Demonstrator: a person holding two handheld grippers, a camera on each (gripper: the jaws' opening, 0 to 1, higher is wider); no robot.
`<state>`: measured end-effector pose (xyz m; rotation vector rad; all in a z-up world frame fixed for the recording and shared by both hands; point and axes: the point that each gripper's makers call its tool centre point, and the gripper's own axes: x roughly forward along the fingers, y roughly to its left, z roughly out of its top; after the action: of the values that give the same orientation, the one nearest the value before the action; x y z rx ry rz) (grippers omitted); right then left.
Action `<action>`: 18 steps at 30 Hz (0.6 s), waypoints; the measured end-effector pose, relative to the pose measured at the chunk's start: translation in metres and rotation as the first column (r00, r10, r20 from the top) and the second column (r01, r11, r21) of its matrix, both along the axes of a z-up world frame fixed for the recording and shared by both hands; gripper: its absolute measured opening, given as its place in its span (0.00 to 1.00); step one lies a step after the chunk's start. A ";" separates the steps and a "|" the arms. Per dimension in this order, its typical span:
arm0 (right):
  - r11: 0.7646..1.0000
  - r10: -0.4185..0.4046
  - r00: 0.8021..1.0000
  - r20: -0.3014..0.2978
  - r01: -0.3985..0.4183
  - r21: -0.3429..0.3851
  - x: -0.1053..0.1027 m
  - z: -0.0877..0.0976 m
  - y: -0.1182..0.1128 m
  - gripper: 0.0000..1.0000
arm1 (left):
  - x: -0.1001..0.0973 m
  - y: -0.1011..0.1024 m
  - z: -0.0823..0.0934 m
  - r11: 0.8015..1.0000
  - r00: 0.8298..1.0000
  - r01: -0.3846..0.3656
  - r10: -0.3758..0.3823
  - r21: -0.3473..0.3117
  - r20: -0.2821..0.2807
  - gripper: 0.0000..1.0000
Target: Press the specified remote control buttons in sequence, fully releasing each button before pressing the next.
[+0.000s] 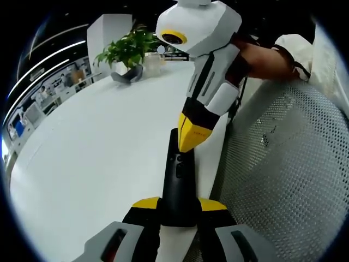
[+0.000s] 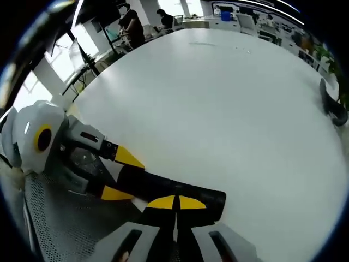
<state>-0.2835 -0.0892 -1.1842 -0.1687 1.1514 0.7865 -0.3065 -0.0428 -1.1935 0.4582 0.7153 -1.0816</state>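
My left gripper [image 1: 179,210] clamps the slim black remote [image 1: 178,183] at the white table's [image 1: 98,158] edge; right gripper [image 2: 175,203], jaws together, tips on it. Potted plant [image 1: 128,49] far back, mesh chair [image 1: 283,174] beside.

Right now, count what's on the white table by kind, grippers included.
Black slim plastic remote control: 1
Green leafy potted plant: 1
Dark grey curved object beside the plant: 1
Grippers: 2, left gripper, right gripper
Total: 5

Both grippers have white-grey bodies, black necks and yellow-tipped jaws: left gripper [image 1: 179,210], right gripper [image 2: 175,210]. White sleeve [image 1: 297,46] at two o'clock.
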 end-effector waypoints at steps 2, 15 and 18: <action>1.000 -0.004 1.000 -0.005 0.004 0.003 -0.001 0.000 0.000 0.00 | 0.000 0.000 0.000 1.000 1.000 0.000 0.000 0.000 0.000 0.25; 0.997 -0.041 0.999 -0.028 0.039 -0.062 -0.001 0.001 -0.013 0.00 | 0.000 0.000 0.000 1.000 1.000 0.001 -0.001 0.000 0.000 0.25; 0.996 -0.059 0.997 -0.052 0.056 -0.070 -0.002 0.000 -0.017 0.00 | 0.000 0.000 0.000 1.000 1.000 0.001 -0.001 0.000 0.000 0.25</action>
<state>-0.2858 -0.1060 -1.1845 -0.1719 1.2299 0.7046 -0.3066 -0.0432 -1.1933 0.4585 0.7148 -1.0822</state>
